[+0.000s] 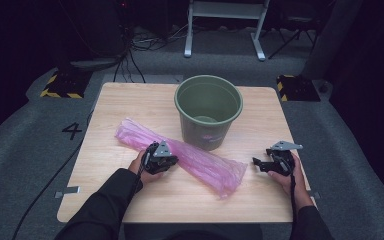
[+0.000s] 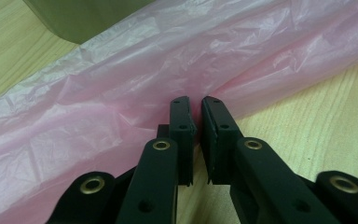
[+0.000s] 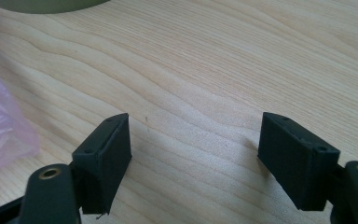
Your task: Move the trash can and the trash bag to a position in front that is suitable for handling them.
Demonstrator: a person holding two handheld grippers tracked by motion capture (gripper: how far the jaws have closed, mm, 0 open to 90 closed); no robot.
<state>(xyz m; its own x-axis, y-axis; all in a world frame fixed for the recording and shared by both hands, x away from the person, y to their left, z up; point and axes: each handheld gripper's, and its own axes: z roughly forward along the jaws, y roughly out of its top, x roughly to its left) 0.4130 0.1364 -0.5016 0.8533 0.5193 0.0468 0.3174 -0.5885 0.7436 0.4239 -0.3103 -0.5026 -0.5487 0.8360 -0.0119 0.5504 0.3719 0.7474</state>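
left gripper [image 2: 196, 105]: jaws drawn nearly together, pinching a fold of the pink plastic bag [image 2: 168, 70] at its near edge; a thin strip of pink film shows in the slit between the pads
left gripper from above [image 1: 161, 159]: it sits at the middle of the bag's length, held in the person's left hand [image 1: 139, 167]
pink plastic bag on the table [image 1: 200, 160]: crumpled and long, lying flat and slanting from the far left towards the near right, its right end flared and wrinkled
right gripper [image 3: 196, 140]: jaws spread wide with bare wood between them, holding nothing, pads low over the tabletop
right gripper from above [image 1: 260, 162]: just beside the bag's right end without touching it, held in the right hand [image 1: 292, 177]
green bucket [image 1: 208, 111]: upright and open-topped, standing behind the bag at the table's far middle, its base touching or just over the bag's far edge
wooden table [image 1: 130, 100]: pale, square, carrying everything
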